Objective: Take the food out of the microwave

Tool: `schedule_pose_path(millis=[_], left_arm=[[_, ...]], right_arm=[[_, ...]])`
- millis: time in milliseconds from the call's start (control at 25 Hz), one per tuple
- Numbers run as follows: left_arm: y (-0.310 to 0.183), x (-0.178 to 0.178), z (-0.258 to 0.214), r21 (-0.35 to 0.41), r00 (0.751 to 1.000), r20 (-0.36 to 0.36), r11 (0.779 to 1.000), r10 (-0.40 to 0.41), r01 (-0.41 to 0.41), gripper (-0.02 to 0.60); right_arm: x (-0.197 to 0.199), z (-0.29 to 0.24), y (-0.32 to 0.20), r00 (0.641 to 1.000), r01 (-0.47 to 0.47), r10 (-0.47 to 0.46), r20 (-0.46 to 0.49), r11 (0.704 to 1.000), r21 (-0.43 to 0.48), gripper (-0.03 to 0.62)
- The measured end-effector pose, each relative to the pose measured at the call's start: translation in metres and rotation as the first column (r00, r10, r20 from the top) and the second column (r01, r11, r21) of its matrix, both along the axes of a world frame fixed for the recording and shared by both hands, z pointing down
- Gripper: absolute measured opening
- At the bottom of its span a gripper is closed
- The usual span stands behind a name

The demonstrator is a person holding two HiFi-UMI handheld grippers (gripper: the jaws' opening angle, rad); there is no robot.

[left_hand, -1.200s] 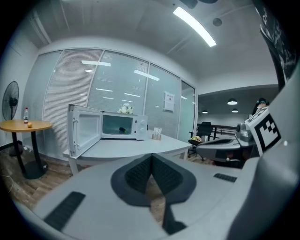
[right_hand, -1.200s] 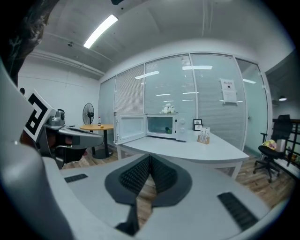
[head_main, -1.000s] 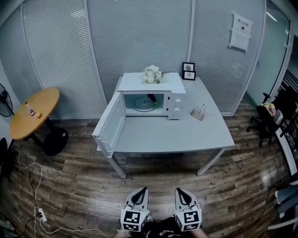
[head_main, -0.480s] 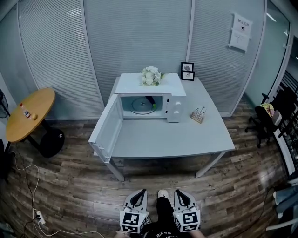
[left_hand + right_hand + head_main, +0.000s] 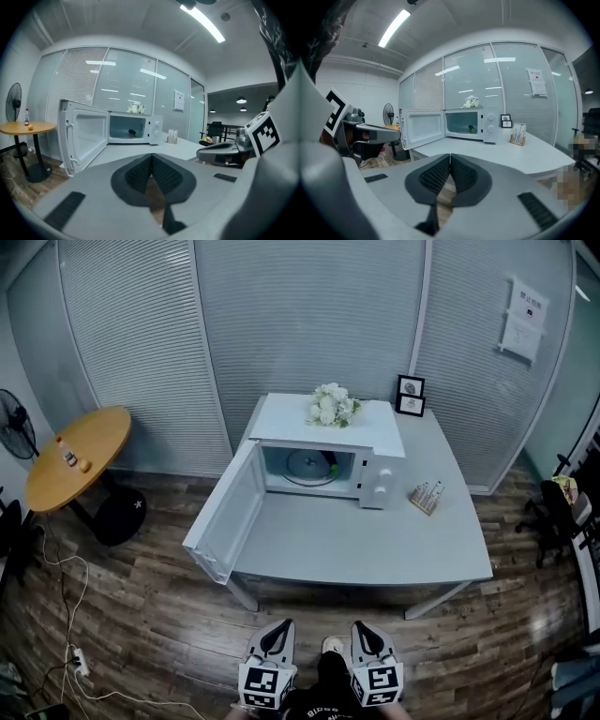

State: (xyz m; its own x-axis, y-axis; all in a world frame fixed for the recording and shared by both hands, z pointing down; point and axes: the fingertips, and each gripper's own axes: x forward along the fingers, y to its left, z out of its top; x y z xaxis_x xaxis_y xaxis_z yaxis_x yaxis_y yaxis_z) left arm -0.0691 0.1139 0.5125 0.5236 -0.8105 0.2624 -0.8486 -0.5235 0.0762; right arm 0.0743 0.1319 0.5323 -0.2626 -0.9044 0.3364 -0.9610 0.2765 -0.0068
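White flowers point(image 5: 332, 408) sit left of two black frames point(image 5: 409, 395) at the grey tabletop's point(image 5: 375, 549) back corner. A small rack point(image 5: 427, 497) stands near its right edge. Well apart, a round wooden table point(image 5: 94, 442) bears a bottle point(image 5: 66, 455), near a fan point(image 5: 17, 424).

Wall notice point(image 5: 523, 319) print too small; no text legible.

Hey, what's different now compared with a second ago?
The person has stepped toward the table, so the microwave looks nearer in the head view. A shoe now shows between the left gripper and right gripper. Nothing was grasped or released. Both stay shut and empty. The door stays open, food inside.
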Motion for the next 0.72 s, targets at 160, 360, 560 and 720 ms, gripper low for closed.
schedule_pose_path(millis=[160, 360, 560, 720], left_arm=[[-0.031, -0.001, 0.003, -0.018, 0.999, 0.029, 0.999, -0.031, 0.032, 0.008], [-0.067, 0.000, 0.002, -0.032, 0.997, 0.041, 0.997, -0.069, 0.070, 0.008], [-0.101, 0.005, 0.008, -0.048, 0.991, 0.040, 0.990, -0.131, 0.133, 0.008], [-0.128, 0.022, 0.011, -0.058, 0.987, 0.027, 0.985, -0.159, 0.160, 0.008]], right_arm=[[0.002, 0.004, -0.036, 0.998, 0.041, -0.041, -0.046, 0.999, 0.005, 0.004], [0.002, 0.002, -0.082, 0.997, 0.077, -0.077, -0.029, 0.997, 0.004, 0.005], [0.009, 0.000, -0.125, 0.990, 0.136, -0.135, -0.034, 0.991, 0.011, 0.005], [0.024, -0.002, -0.156, 0.985, 0.168, -0.167, -0.033, 0.986, 0.005, 0.005]])
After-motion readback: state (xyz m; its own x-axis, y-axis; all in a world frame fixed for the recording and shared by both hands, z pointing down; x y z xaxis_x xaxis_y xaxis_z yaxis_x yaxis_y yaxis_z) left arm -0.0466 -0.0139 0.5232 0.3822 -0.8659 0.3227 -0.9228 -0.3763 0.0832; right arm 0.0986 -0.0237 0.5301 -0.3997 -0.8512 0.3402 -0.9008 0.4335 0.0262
